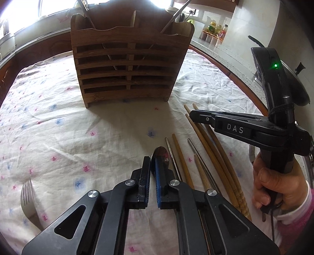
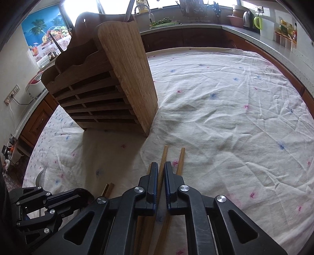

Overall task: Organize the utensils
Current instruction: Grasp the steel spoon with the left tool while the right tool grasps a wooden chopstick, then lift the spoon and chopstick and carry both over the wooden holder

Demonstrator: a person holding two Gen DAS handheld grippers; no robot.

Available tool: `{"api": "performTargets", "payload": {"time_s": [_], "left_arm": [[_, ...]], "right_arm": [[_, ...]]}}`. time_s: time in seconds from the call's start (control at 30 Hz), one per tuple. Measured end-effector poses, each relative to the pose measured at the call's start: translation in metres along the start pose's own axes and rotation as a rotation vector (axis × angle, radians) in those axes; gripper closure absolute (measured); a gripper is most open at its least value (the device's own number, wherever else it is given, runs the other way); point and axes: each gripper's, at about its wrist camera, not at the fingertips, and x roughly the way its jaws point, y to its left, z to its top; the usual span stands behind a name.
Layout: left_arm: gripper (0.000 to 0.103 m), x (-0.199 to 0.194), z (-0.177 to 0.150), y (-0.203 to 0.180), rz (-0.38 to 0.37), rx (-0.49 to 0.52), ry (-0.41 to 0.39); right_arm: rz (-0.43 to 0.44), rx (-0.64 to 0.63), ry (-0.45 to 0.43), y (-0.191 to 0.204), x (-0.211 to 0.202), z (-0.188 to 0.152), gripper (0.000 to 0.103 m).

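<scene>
A slatted wooden utensil holder (image 1: 129, 64) stands on the flowered tablecloth and also shows in the right wrist view (image 2: 109, 84); metal handles stick out of its compartments. My left gripper (image 1: 152, 162) is shut on a metal spoon (image 1: 162, 155), whose bowl shows past the fingertips. Beside it lie several wooden chopsticks (image 1: 214, 155) and metal chopsticks (image 1: 172, 158). My right gripper (image 2: 161, 166) is shut on a wooden chopstick (image 2: 163, 157), low over the cloth; another chopstick (image 2: 181, 158) lies just right of it. The right gripper also shows in the left wrist view (image 1: 193, 114).
A fork (image 1: 27, 200) lies on the cloth at front left. A second fork (image 1: 251, 155) lies behind the right hand. A pan with a glass lid (image 1: 294, 78) sits at the right. Kitchen counters ring the table, with spice jars (image 1: 214, 33) and a kettle (image 2: 247, 18).
</scene>
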Motion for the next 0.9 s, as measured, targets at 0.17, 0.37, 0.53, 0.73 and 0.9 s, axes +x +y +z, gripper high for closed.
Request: {"api": "performTargets", "payload": {"time_s": [0.17, 0.37, 0.53, 0.73, 0.9], "left_arm": [[0.101, -0.012, -0.003, 0.012, 0.014, -0.03, -0.014], [0.101, -0.031, -0.007, 0.029, 0.026, -0.083, -0.048], [0.101, -0.057, -0.007, 0.04, 0.032, -0.115, -0.103], [0.101, -0.091, -0.007, 0.04, 0.034, -0.127, -0.174], [0.101, -0.115, -0.01, 0.039, 0.035, -0.13, -0.221]], "right_arm": [[0.02, 0.02, -0.012, -0.001, -0.008, -0.007, 0.097], [0.057, 0.047, -0.044, -0.002, -0.026, -0.011, 0.098], [0.084, 0.046, -0.098, 0.004, -0.055, -0.011, 0.098], [0.113, 0.046, -0.177, 0.015, -0.094, -0.016, 0.098], [0.135, 0.044, -0.248, 0.022, -0.132, -0.02, 0.098]]}}
